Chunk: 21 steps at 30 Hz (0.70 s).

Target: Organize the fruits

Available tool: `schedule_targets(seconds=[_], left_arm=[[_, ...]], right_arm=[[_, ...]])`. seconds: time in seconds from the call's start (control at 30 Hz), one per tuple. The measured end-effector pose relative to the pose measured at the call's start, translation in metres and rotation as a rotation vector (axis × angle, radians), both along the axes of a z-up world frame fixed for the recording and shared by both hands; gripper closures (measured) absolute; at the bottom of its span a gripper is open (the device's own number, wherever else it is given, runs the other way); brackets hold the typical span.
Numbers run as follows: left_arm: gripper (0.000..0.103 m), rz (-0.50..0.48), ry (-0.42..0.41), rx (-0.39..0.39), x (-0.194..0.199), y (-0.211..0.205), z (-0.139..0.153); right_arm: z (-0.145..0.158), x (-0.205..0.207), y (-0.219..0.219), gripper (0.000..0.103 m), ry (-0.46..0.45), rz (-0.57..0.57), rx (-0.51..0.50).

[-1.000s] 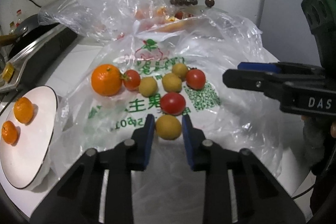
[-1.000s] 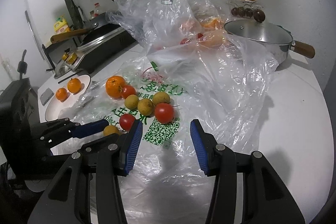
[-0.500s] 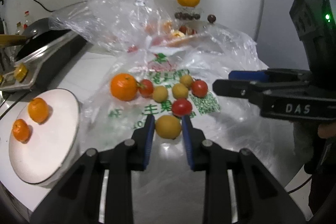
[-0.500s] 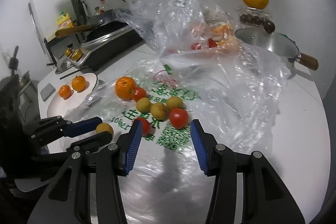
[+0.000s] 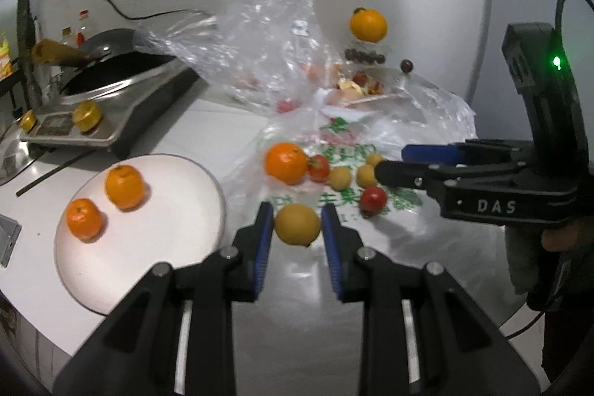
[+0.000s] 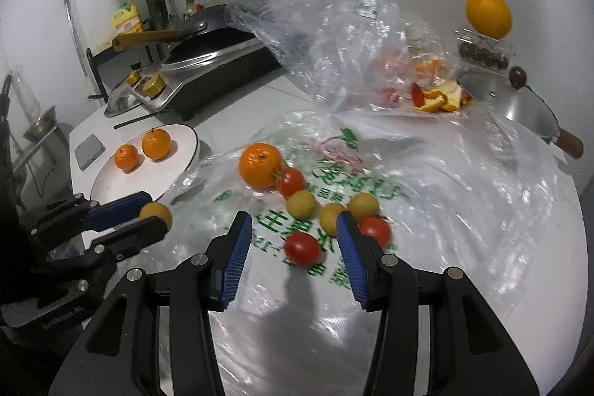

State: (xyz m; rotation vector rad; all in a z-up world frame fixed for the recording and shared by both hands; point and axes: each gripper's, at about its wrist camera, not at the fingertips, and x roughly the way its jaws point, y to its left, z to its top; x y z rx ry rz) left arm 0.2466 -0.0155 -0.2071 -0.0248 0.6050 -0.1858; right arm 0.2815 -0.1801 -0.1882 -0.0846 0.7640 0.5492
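My left gripper (image 5: 297, 223) is shut on a small yellow fruit (image 5: 297, 224), held above the counter between the white plate (image 5: 178, 180) and the flattened plastic bag (image 5: 371, 151). The same yellow fruit (image 6: 156, 212) shows in the left gripper (image 6: 150, 214) in the right wrist view. Two small oranges (image 5: 124, 186) lie on the plate. On the bag lie an orange (image 6: 260, 166), red tomatoes (image 6: 302, 248) and yellow fruits (image 6: 302, 205). My right gripper (image 6: 293, 234) is open and hangs over the bag, above a tomato, with nothing between its pads.
A crumpled clear bag (image 6: 334, 6) stands behind the fruit pile. An induction cooker with a dark pan (image 6: 219, 51) is at the back left, a steel pot with lid (image 6: 519, 102) at the back right. A phone (image 6: 89, 151) lies beside the plate.
My left gripper has lifted the yellow fruit off the bag and carried it left toward the plate. The right gripper has drifted the same way, still open.
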Motion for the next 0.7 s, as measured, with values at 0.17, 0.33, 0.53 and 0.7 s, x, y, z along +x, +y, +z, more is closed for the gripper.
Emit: schedule_targets(seconds=[0.17, 0.33, 0.53, 0.7], left_arm=[[0.076, 0.031, -0.014, -0.008, -0.004, 0.020, 0.002], [0.076, 0.066, -0.021, 0.004, -0.005, 0.036, 0.000], [0.076, 0.089, -0.024, -0.009, 0.000, 0.054, 0.000], [0.075, 0.101, -0.019, -0.017, 0.006, 0.066, -0.002]], right_arm=[[-0.001, 0.008, 0.020, 0.053, 0.002, 0.018, -0.020], [-0.006, 0.018, 0.038, 0.053, 0.008, 0.034, -0.040], [-0.012, 0.033, 0.057, 0.053, 0.015, 0.047, -0.062], [-0.017, 0.049, 0.067, 0.053, 0.024, 0.042, -0.066]])
